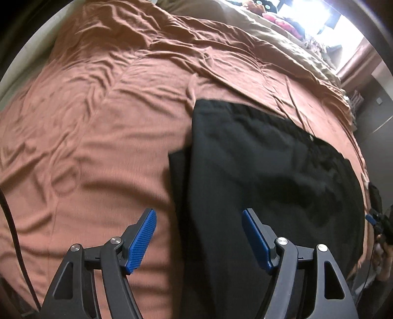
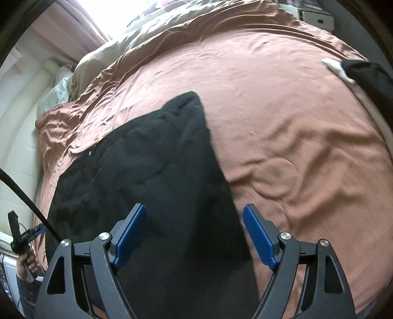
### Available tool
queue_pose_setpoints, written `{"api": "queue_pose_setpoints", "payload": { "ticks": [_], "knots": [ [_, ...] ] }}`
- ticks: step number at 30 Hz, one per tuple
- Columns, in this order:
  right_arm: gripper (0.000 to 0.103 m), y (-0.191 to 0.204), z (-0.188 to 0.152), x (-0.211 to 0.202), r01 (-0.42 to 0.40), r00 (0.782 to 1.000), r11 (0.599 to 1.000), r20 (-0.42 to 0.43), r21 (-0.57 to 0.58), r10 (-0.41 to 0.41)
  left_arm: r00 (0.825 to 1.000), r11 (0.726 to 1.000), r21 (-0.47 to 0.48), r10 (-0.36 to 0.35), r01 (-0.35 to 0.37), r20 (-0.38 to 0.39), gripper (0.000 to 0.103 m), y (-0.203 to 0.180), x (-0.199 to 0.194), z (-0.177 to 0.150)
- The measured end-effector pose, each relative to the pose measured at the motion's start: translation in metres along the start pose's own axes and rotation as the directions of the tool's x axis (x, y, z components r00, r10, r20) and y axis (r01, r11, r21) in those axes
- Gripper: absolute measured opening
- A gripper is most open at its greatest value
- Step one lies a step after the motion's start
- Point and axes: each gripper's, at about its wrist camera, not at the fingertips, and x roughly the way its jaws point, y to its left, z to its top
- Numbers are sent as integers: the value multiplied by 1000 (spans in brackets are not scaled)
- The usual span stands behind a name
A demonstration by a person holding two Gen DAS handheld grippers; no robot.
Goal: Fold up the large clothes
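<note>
A pair of black trousers [image 1: 265, 171] lies flat on the brown bedspread [image 1: 98, 127], waistband and button toward the far side. My left gripper [image 1: 199, 220] is open and empty, held above the trousers' left edge. In the right wrist view the same trousers [image 2: 152, 171] lie on the bedspread [image 2: 294, 122]. My right gripper [image 2: 194, 218] is open and empty, above the trousers' right edge. Each gripper shows small at the other view's edge: the right one [image 1: 378, 223], the left one [image 2: 22, 235].
A beige duvet [image 1: 282, 32] is bunched along the far side of the bed. A white cloth [image 2: 337, 67] and a dark object [image 2: 368, 73] lie at the far right edge. A bright window [image 1: 312, 14] is behind. A black cable [image 1: 14, 245] hangs at left.
</note>
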Motion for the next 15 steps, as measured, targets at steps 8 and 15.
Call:
{"api": "queue_pose_setpoints", "payload": {
  "ticks": [8,15],
  "knots": [
    [80,-25,-39,-37,19,1000,1000,-12,24,-19,998,998,-6,-55,55,-27,73,3,-14,-59],
    [80,-49,-74,-47,50,997,998,-57,28,-48,997,999,-10,-44,44,-58,73,13,-16,-99]
  ]
}}
